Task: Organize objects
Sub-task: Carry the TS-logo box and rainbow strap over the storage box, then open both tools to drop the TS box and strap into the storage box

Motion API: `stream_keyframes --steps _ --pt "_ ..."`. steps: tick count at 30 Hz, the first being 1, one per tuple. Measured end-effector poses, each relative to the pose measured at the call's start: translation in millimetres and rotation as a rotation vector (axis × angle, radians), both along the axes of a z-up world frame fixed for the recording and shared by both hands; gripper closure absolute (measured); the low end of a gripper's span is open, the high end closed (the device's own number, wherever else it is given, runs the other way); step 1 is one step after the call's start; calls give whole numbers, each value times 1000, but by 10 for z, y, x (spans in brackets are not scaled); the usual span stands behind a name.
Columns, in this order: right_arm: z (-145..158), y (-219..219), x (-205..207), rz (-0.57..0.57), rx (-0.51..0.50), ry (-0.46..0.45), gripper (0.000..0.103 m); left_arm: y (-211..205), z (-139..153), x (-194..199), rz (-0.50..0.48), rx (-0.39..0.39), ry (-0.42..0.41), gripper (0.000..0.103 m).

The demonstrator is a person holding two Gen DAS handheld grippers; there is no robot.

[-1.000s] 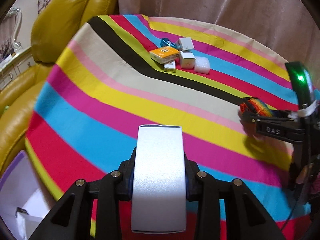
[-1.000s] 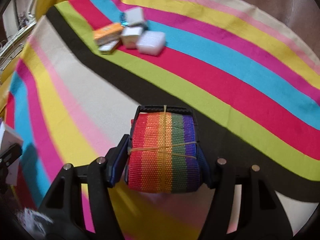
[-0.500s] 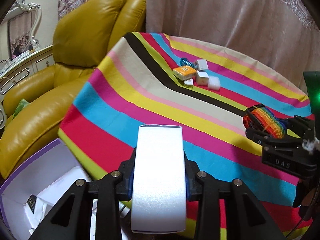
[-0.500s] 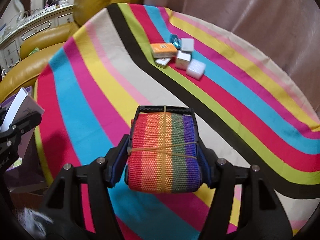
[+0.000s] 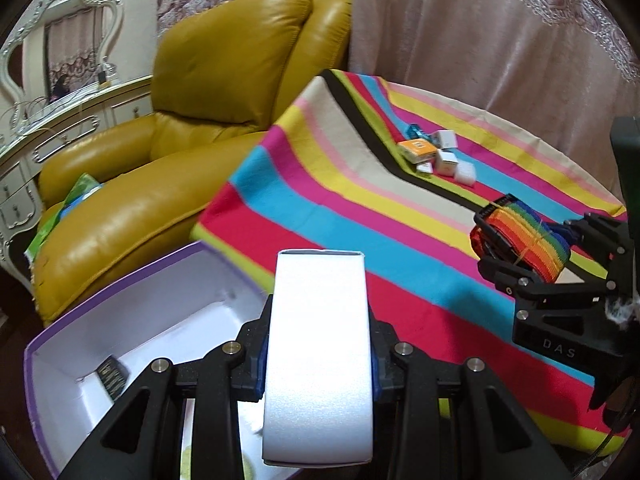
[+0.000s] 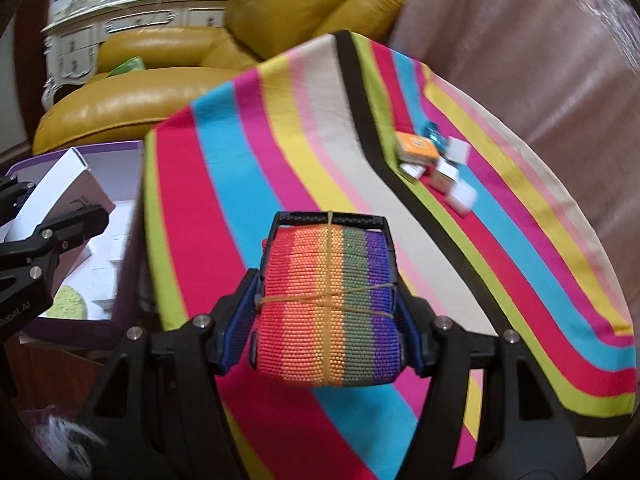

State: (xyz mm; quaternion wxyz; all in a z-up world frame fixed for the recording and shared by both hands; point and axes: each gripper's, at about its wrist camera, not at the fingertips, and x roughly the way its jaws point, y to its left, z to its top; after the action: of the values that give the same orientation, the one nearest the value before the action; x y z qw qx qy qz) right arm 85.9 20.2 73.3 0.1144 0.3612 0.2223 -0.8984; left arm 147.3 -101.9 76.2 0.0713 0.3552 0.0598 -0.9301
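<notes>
The left gripper [image 5: 318,364] clamped a white rectangular carton [image 5: 318,356], the right gripper [image 6: 328,312] a rainbow-striped webbing roll [image 6: 328,308]; each wanted lowering well inside the purple-rimmed white cardboard box [image 5: 120,280] before release.

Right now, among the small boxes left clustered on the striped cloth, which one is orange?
The flat orange box at the cluster's left end; its neighbours are white or teal.

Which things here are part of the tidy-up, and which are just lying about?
Job: white box in left gripper; rainbow strap roll in right gripper; purple bin; small boxes.
Lying about: yellow armchair; green packet; white dresser.
</notes>
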Motion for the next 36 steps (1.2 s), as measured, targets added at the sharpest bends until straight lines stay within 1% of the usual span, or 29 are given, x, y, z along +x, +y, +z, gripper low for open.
stream_keyframes --steps 10,19,30,36 --pt "-85 -702 140 173 37 -9 37 -564 -148 359 141 25 -35 66" --pt "-222 -1227 256 295 45 -36 37 -986 -318 578 243 60 -65 66" --pt "-399 -1694 334 409 47 -75 37 -1358 -469 759 339 76 -99 66" --pt "-457 -1789 339 441 22 -93 37 -1503 -583 804 399 75 -141 66"
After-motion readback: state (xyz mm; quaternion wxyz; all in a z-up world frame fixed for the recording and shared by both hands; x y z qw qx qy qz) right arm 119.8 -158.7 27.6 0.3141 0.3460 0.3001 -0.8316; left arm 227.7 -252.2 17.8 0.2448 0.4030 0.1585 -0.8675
